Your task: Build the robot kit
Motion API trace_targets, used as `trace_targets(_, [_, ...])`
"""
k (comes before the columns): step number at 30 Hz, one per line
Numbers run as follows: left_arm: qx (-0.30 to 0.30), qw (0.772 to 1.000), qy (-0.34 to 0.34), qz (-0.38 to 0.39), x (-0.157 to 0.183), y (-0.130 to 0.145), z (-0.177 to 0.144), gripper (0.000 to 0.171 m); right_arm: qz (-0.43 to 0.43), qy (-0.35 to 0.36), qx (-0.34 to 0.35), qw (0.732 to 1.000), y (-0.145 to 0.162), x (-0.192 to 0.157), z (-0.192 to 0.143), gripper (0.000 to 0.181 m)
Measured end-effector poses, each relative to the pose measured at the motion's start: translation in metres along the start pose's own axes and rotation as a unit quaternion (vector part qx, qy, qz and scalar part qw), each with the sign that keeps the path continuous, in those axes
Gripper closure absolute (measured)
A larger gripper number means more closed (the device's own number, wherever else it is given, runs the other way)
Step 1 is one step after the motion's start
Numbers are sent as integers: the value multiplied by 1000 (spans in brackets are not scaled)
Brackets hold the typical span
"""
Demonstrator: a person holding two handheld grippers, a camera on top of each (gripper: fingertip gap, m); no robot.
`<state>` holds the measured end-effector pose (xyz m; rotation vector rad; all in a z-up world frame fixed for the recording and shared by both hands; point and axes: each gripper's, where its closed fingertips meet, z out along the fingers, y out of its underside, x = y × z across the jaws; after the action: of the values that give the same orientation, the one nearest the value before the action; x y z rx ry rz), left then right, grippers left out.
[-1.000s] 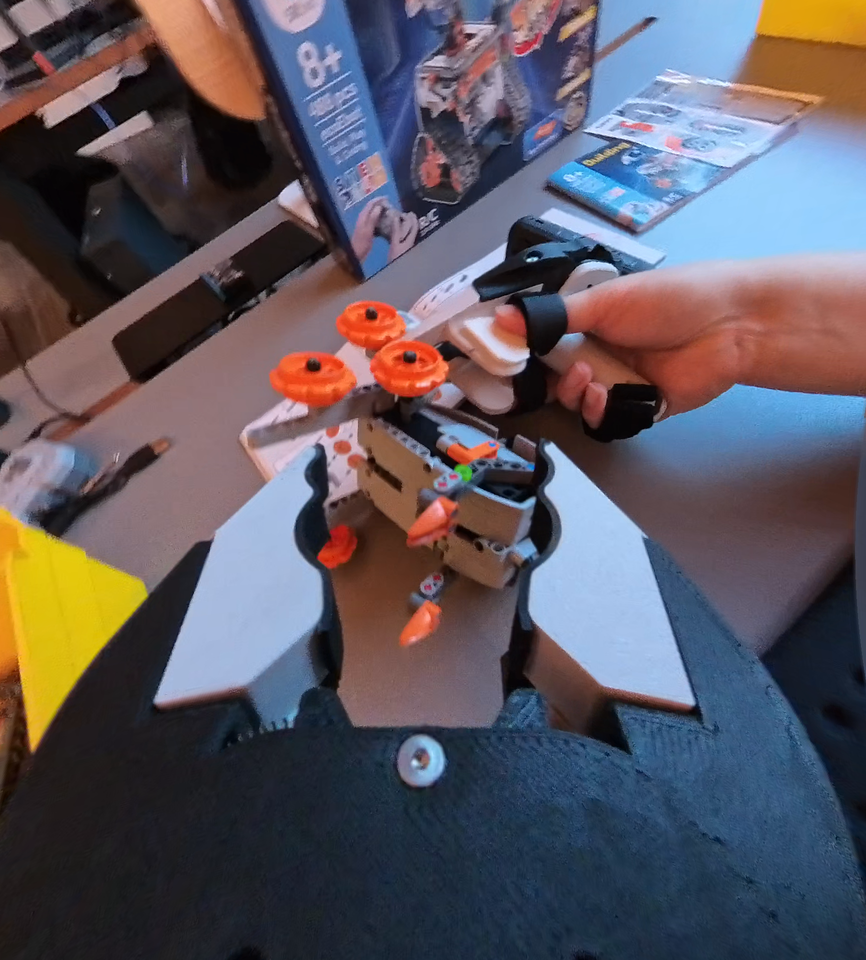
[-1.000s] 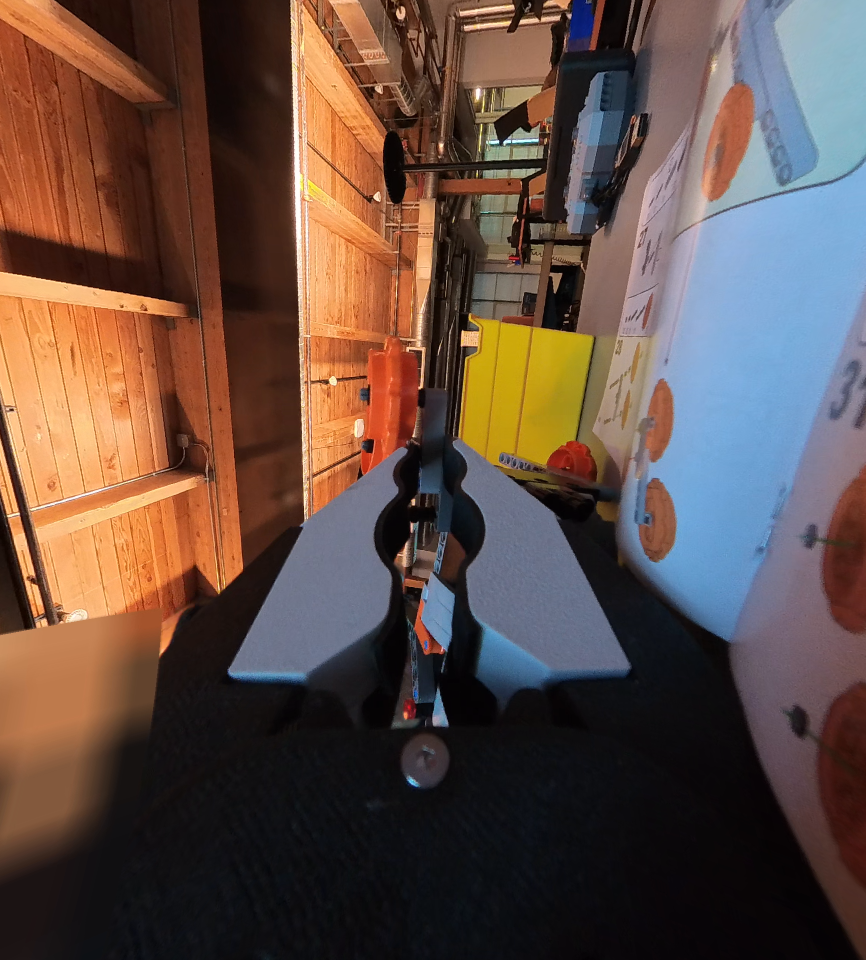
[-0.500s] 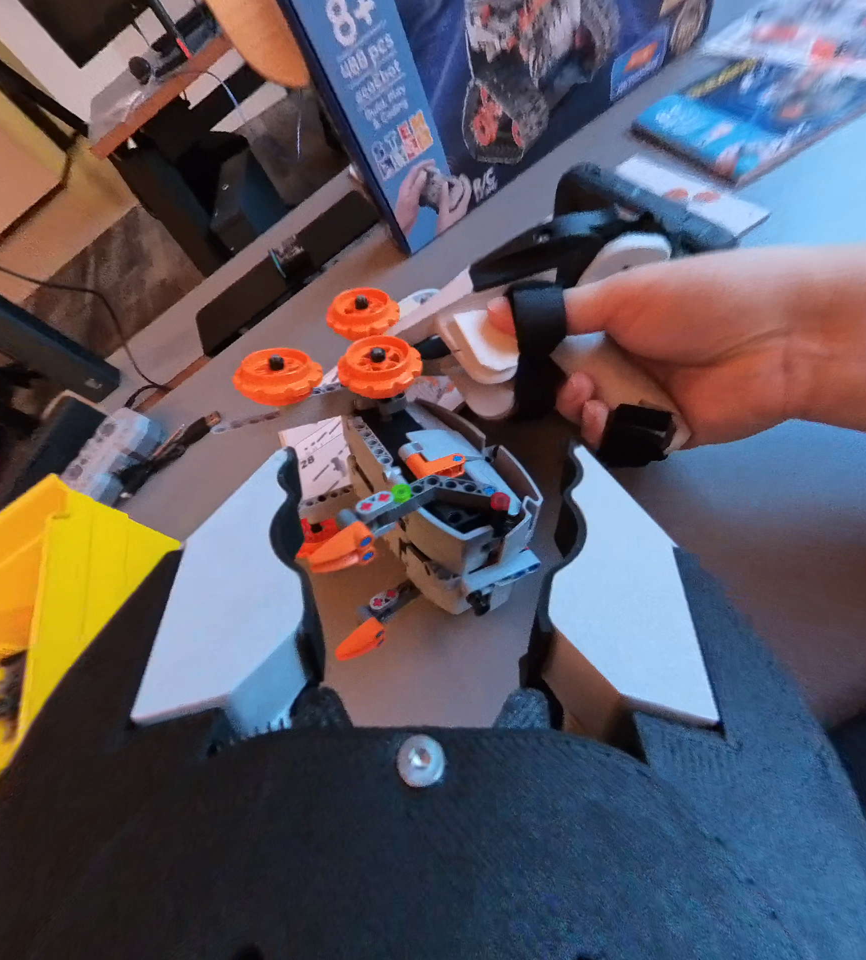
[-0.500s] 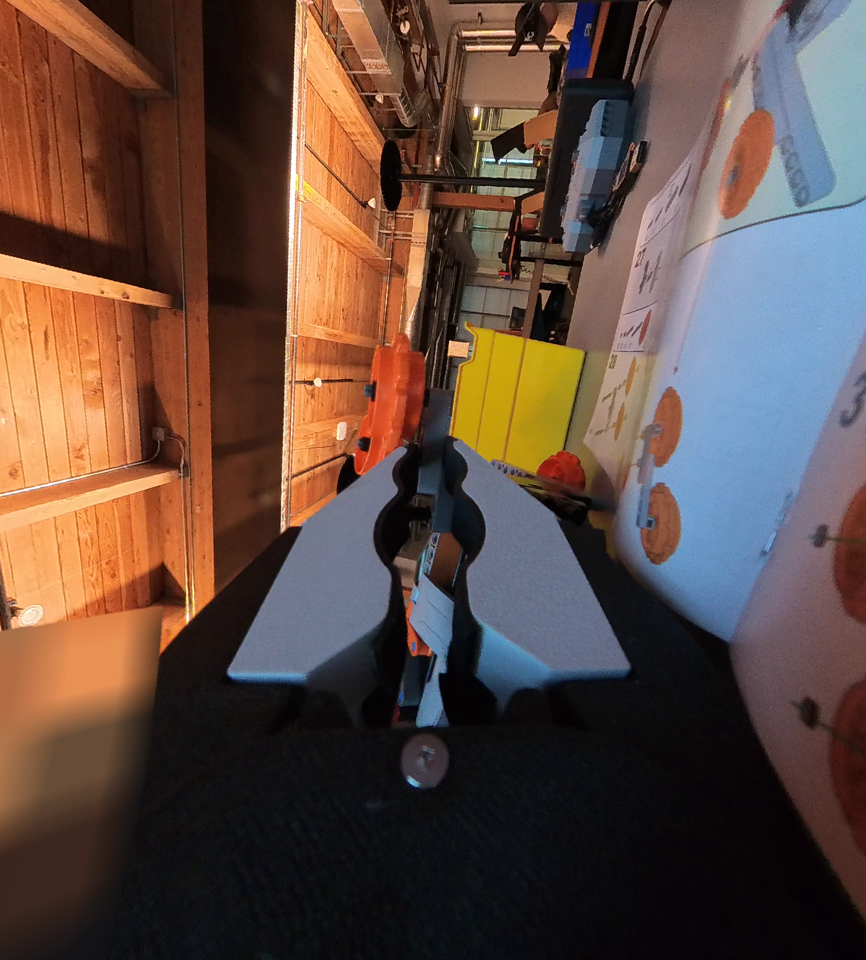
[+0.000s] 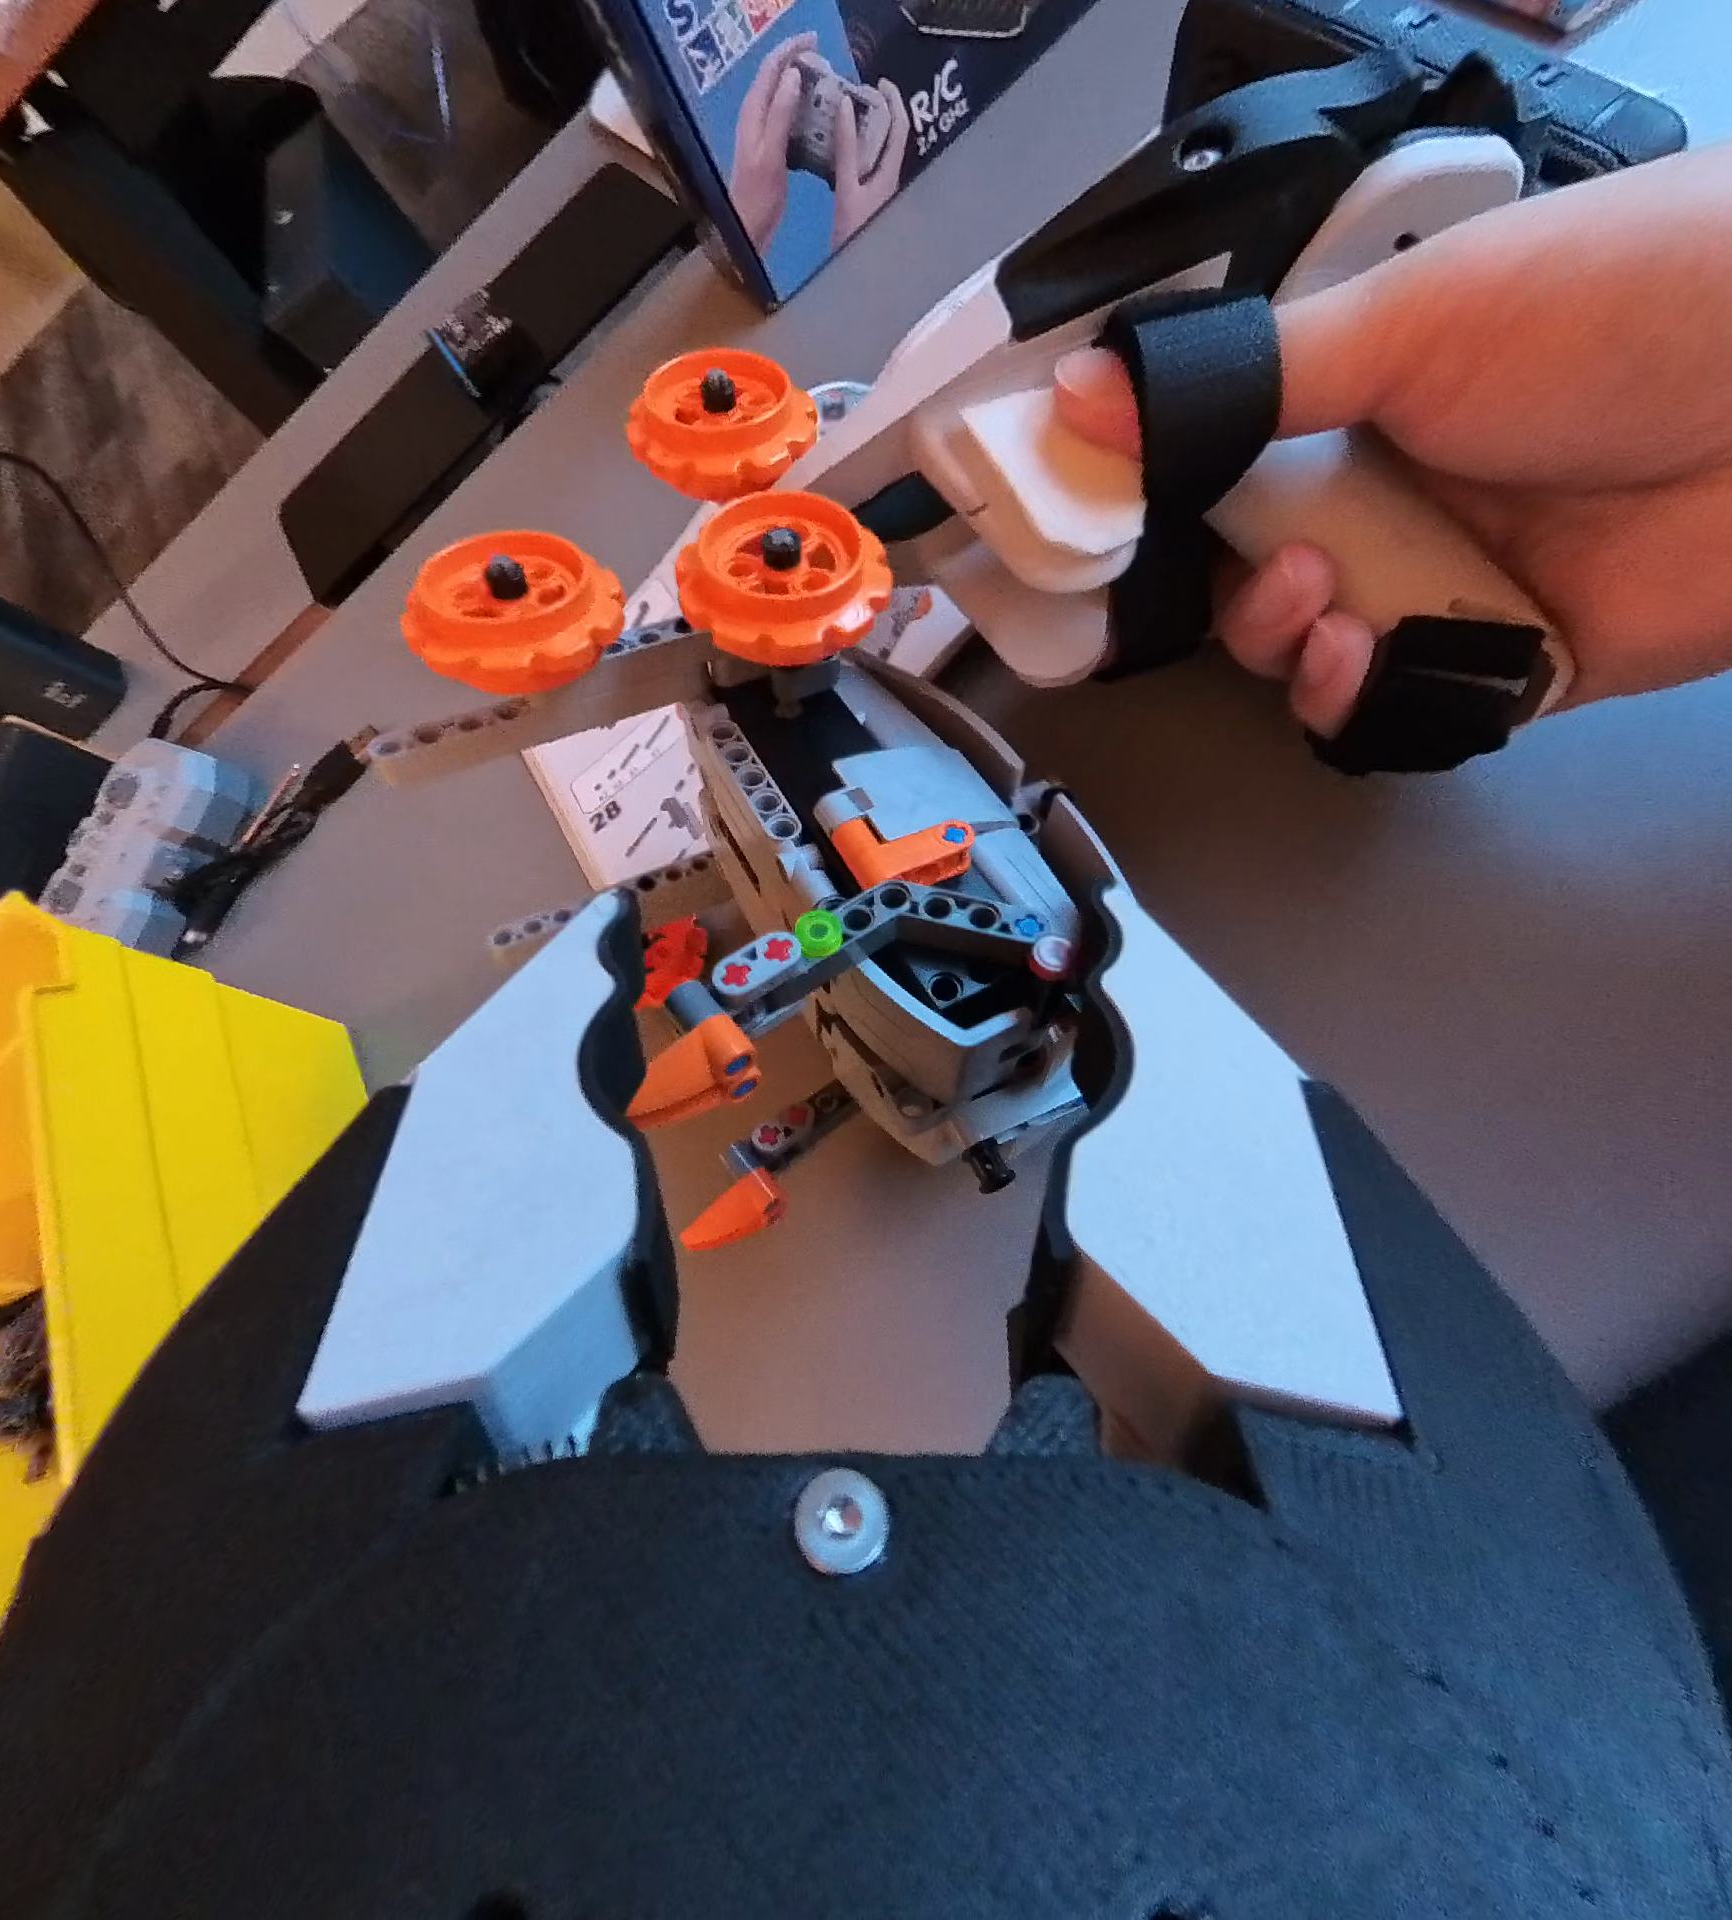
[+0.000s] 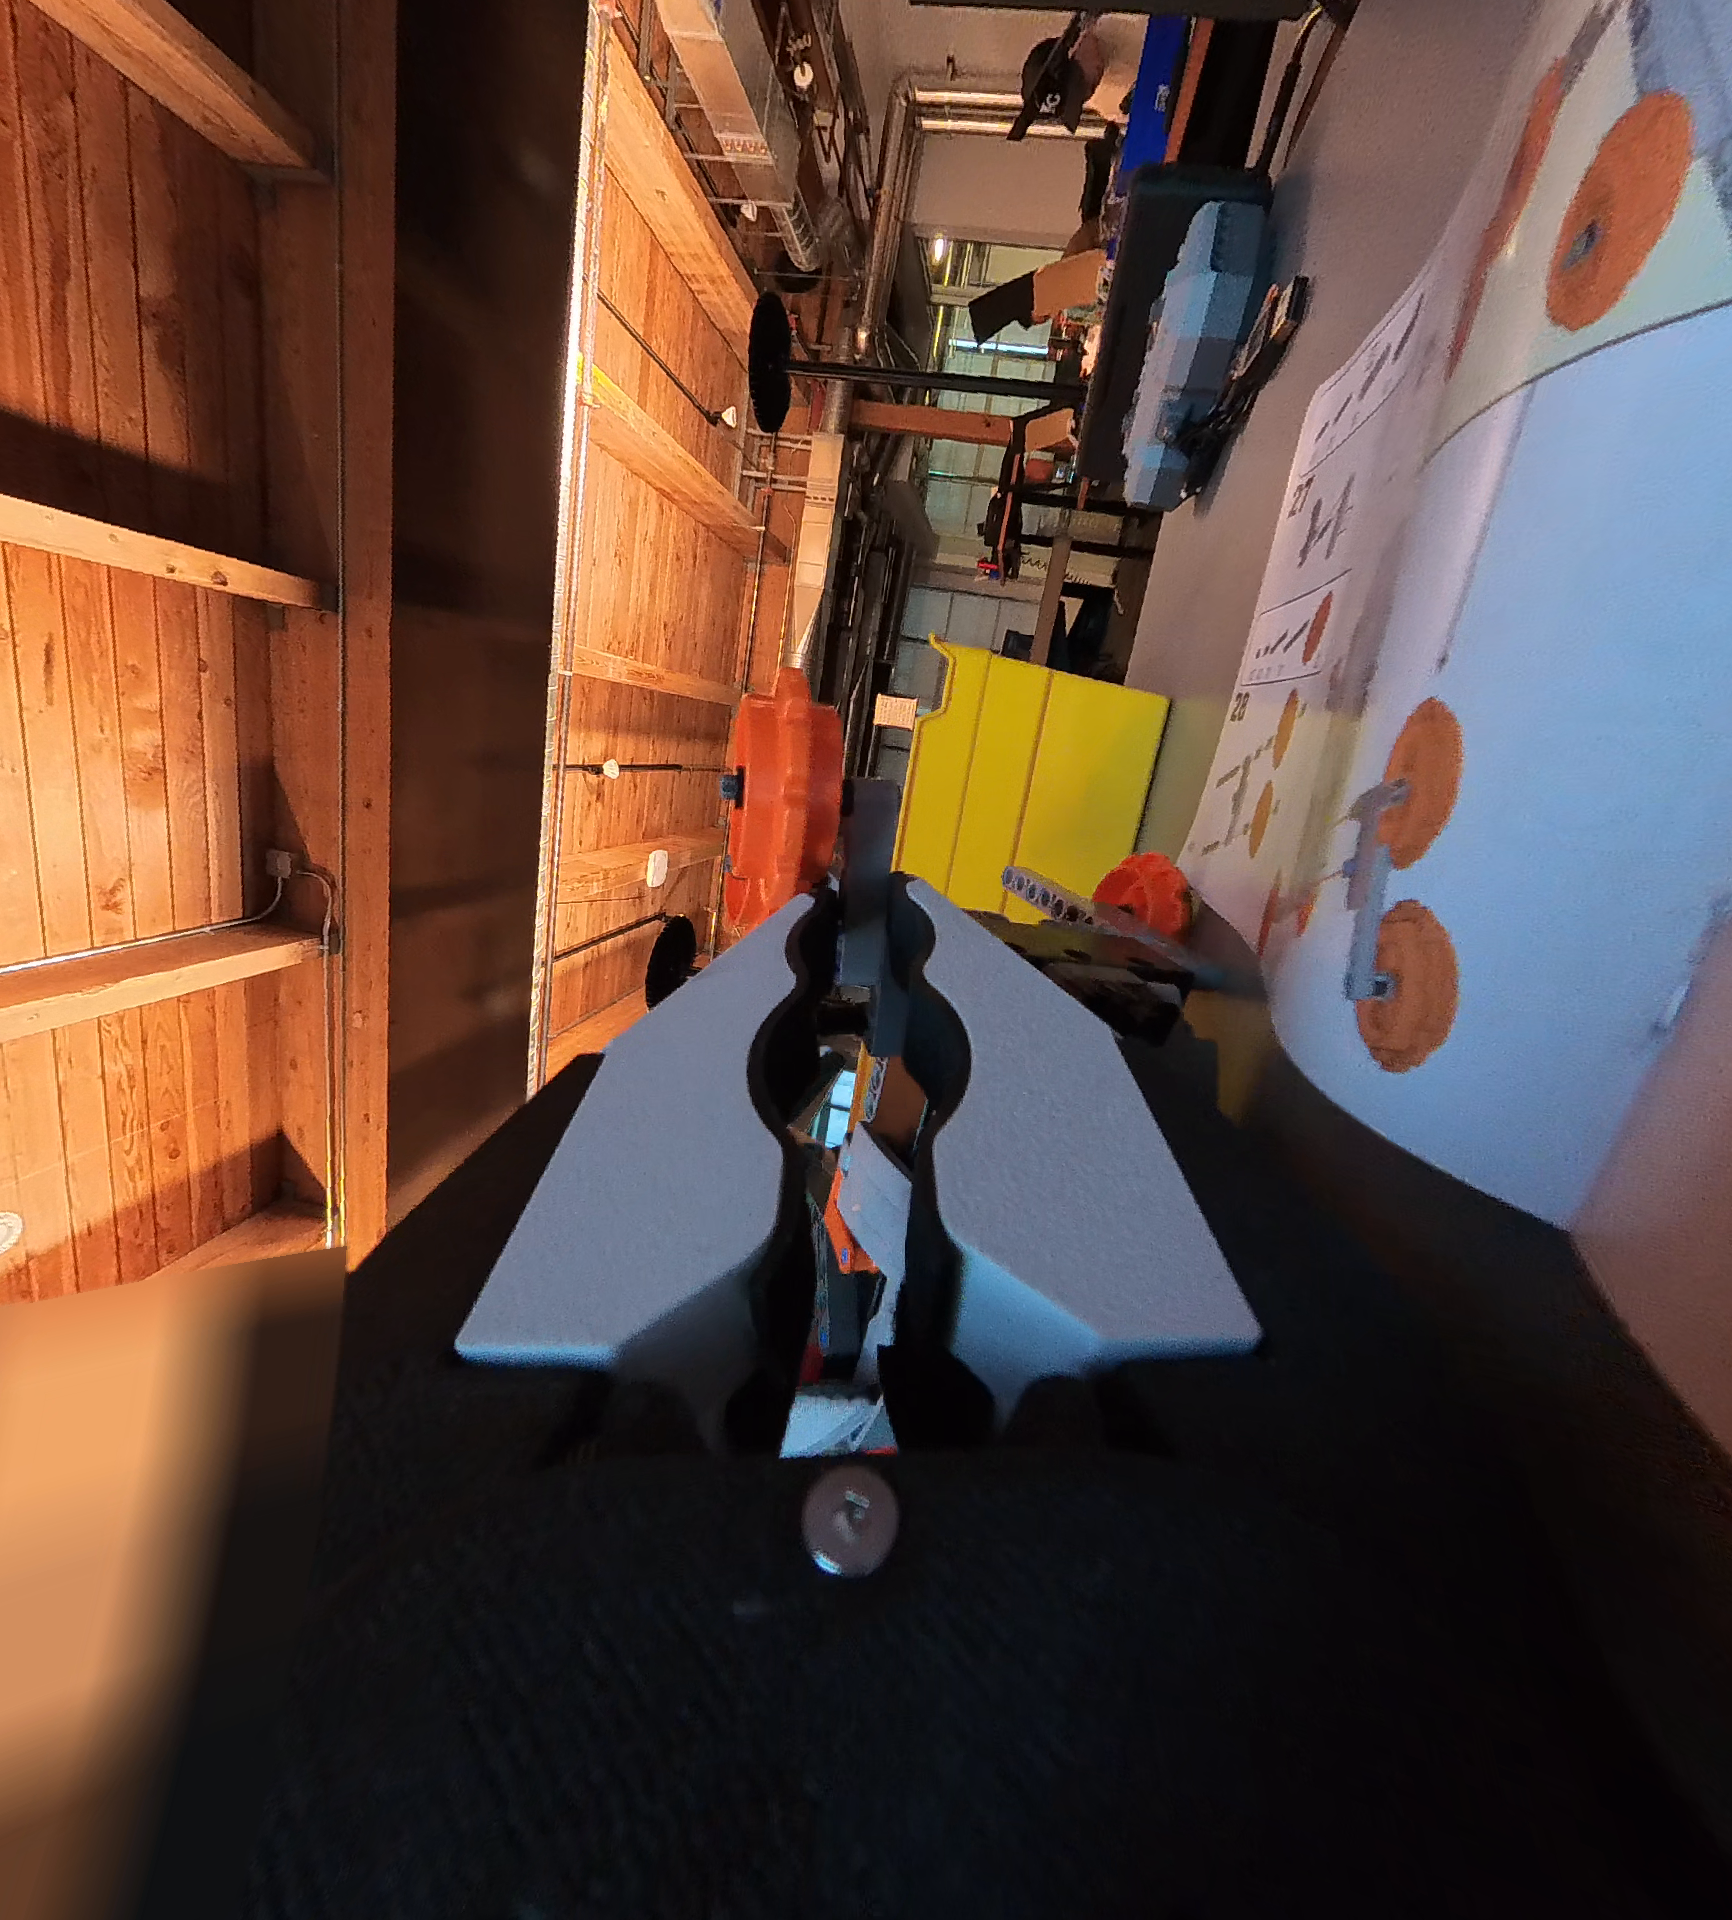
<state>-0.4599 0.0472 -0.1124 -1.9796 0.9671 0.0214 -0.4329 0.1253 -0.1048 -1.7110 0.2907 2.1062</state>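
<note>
Far left, a yellow bin sits on the grey table, a grey block with cables just behind it. My left gripper hangs wide open, holding nothing, its fingers either side of the grey-and-orange model; whether they touch it I cannot tell. Three orange wheels ride on the model's far end, over the open manual. A blue box stands behind. Right of that, my right hand grips the right gripper, turned on its side and clamped on the model's grey plate, one wheel just beyond.
</note>
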Motion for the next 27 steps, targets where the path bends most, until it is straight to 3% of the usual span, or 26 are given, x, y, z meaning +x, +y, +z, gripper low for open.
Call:
trace_targets(17, [2, 991, 136, -6, -9, 27, -11, 88, -27, 27, 33, 999, 19, -3, 5, 172])
trace_targets(21, [34, 983, 178, -38, -7, 13, -25, 85, -22, 32, 52, 998, 18, 0, 2, 172])
trace_targets(24, [81, 970, 214, -80, -9, -5, -40, 94, -7, 24, 52, 998, 18, 1, 1, 172])
trace_targets(27, [85, 964, 230, -103, -11, -7, -38, 97, -15, 21, 43, 999, 20, -2, 2, 172])
